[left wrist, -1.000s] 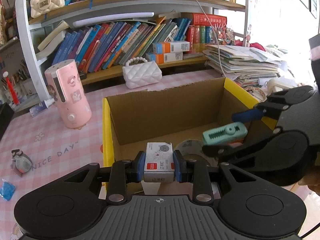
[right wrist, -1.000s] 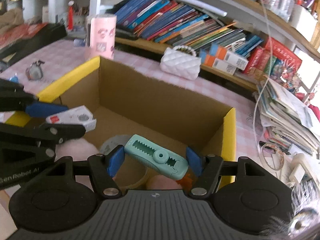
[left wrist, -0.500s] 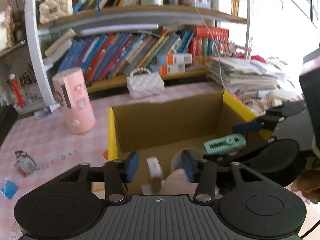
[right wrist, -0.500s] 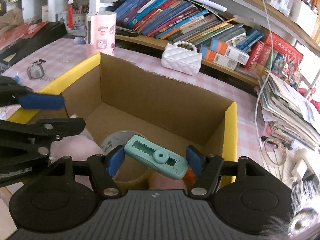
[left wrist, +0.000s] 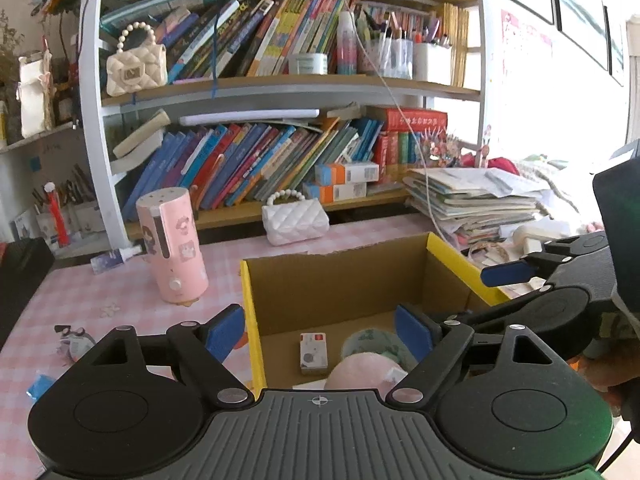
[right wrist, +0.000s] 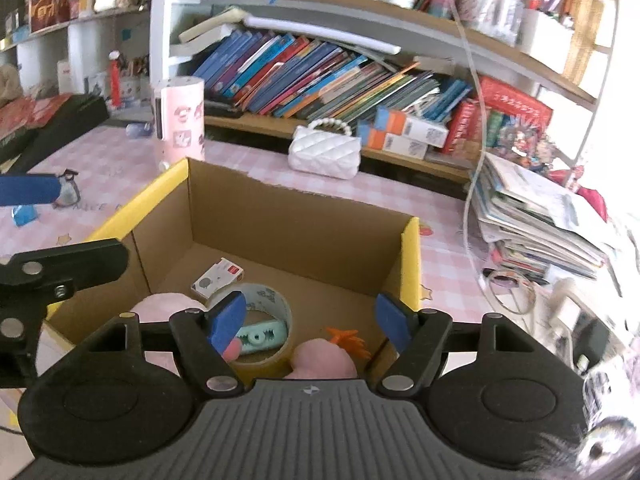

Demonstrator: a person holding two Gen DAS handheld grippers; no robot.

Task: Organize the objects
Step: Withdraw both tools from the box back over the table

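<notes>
An open cardboard box (left wrist: 336, 284) (right wrist: 288, 216) with yellow-edged flaps stands on the pink checked table. Inside lie a small white and red carton (left wrist: 313, 351) (right wrist: 218, 277), a tape roll (left wrist: 368, 342) (right wrist: 276, 304), a teal toothed clip (right wrist: 260, 336) inside the roll, and pink plush toys (left wrist: 360, 372) (right wrist: 320, 360). My left gripper (left wrist: 320, 334) is open and empty above the box's near left edge. My right gripper (right wrist: 310, 318) is open and empty above the box's near side.
A pink cylinder (left wrist: 172, 248) (right wrist: 180, 120) and a white quilted purse (left wrist: 296, 222) (right wrist: 326, 152) stand behind the box. A small figurine (left wrist: 72, 342) and a blue packet (left wrist: 40, 384) lie left. Paper stacks (left wrist: 476, 204) (right wrist: 536, 216) sit right. Bookshelves fill the back.
My left gripper opened and the white and red carton dropped into the box. My right gripper opened and the teal clip fell into the tape roll. Both grippers rose.
</notes>
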